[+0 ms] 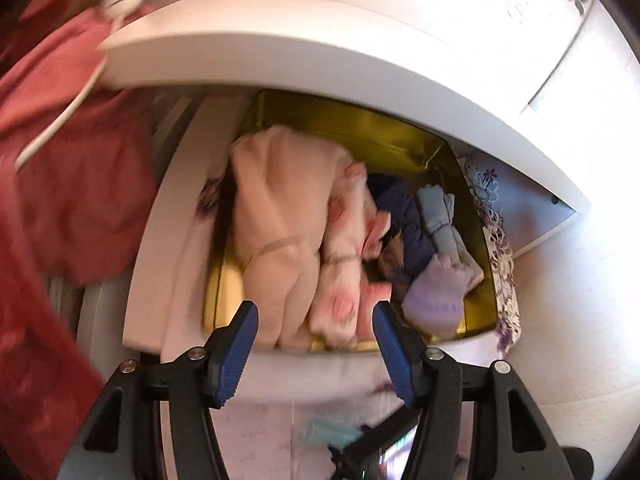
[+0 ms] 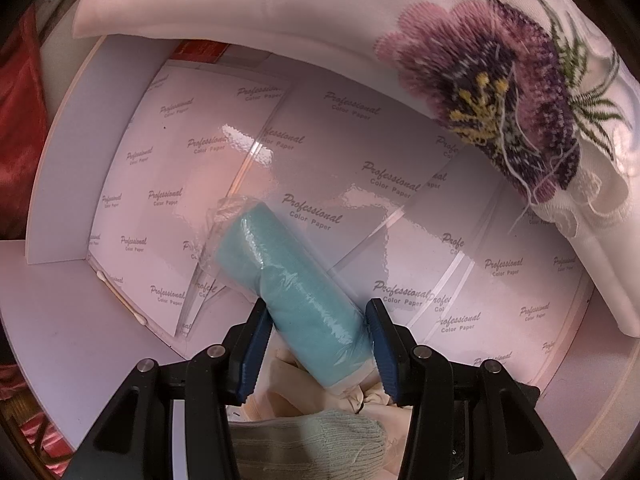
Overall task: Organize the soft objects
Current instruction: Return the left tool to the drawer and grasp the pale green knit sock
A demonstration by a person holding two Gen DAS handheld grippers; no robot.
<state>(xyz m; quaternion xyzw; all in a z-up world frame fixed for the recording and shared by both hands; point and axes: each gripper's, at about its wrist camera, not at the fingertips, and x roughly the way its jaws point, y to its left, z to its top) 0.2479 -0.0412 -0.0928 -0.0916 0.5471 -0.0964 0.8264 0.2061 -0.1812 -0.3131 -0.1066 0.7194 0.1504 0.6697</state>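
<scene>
Teal roll (image 2: 292, 300), some kind of soft cloth wrapped in clear plastic, is what we're dealing with, and it sits right between the fingers of our right gripper (image 2: 316, 344). Its long axis runs from the lower right, down by the jaws, up and away to the left, so it's angled across the grip instead of pointing straight ahead. The left pad looks to be touching the wrap and the right pad is at or just off its edge, so we'd say we're holding it, or about to, but we honestly can't tell how firmly. Under it there's cream fabric (image 2: 288, 376) and a grey knit piece (image 2: 320, 444), and beyond that a white shelf lined with printed paper sheets (image 2: 312, 208), with an embroidered cloth (image 2: 500, 92) hanging over the top edge. Over on the other side, our left gripper (image 1: 316, 346) is spread wide with nothing in it, hovering in front of the gold box (image 1: 360, 128) that's already stuffed with a pink garment (image 1: 280, 216), a navy one (image 1: 404, 216) and pale blue bits (image 1: 440, 216). Red cloth (image 1: 68, 184) sits off to the left. So the right hand is the one on the roll, and our guess is it heads for that box.
</scene>
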